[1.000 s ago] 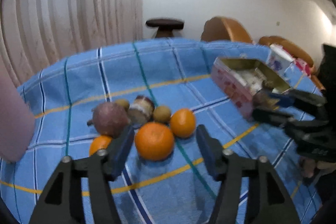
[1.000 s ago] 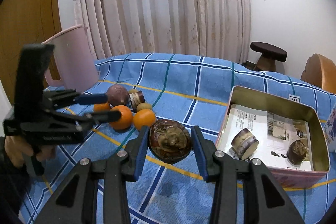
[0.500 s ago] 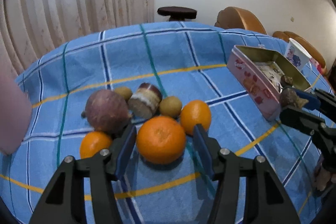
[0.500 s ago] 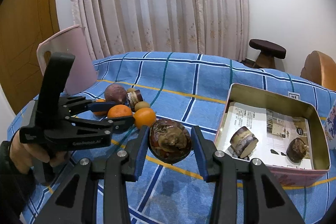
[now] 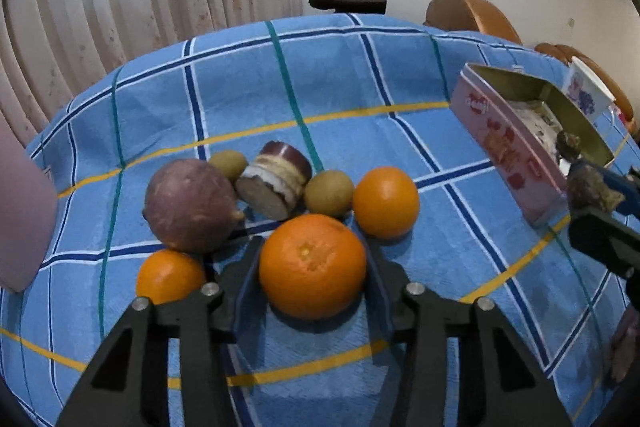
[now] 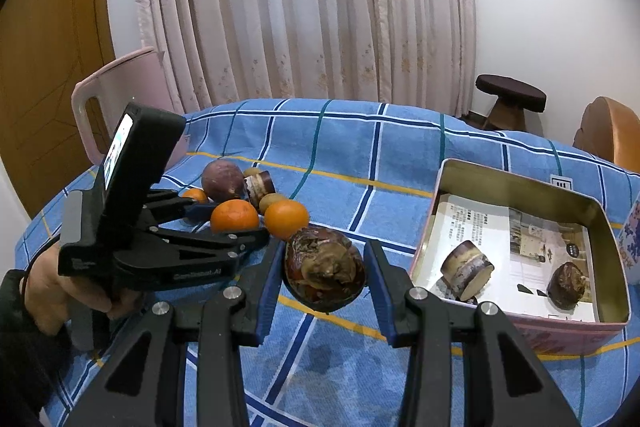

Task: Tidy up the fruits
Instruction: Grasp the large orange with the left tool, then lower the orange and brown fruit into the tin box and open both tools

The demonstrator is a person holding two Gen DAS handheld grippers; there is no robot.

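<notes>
My left gripper (image 5: 310, 267) has its jaws around a large orange (image 5: 312, 265) that rests on the blue checked cloth, with both pads against its sides. Around it lie two smaller oranges (image 5: 386, 201), a purple round fruit (image 5: 190, 205), two kiwis (image 5: 329, 193) and a cut root piece (image 5: 276, 179). My right gripper (image 6: 325, 277) is shut on a dark brown bulb (image 6: 325, 269) and holds it above the cloth, left of the open tin box (image 6: 528, 323). The tin holds a cut root piece (image 6: 466, 269) and a dark bulb (image 6: 568, 285).
A pink jug (image 6: 120, 107) stands at the table's left edge. A printed cup (image 5: 586, 97) stands beyond the tin. A stool (image 6: 510, 101) and wooden chairs (image 5: 468, 15) stand behind the table, before curtains.
My left gripper has moved forward over the large orange and its jaws have closed in to the orange's sides. The right gripper has stayed nearly still with the bulb.
</notes>
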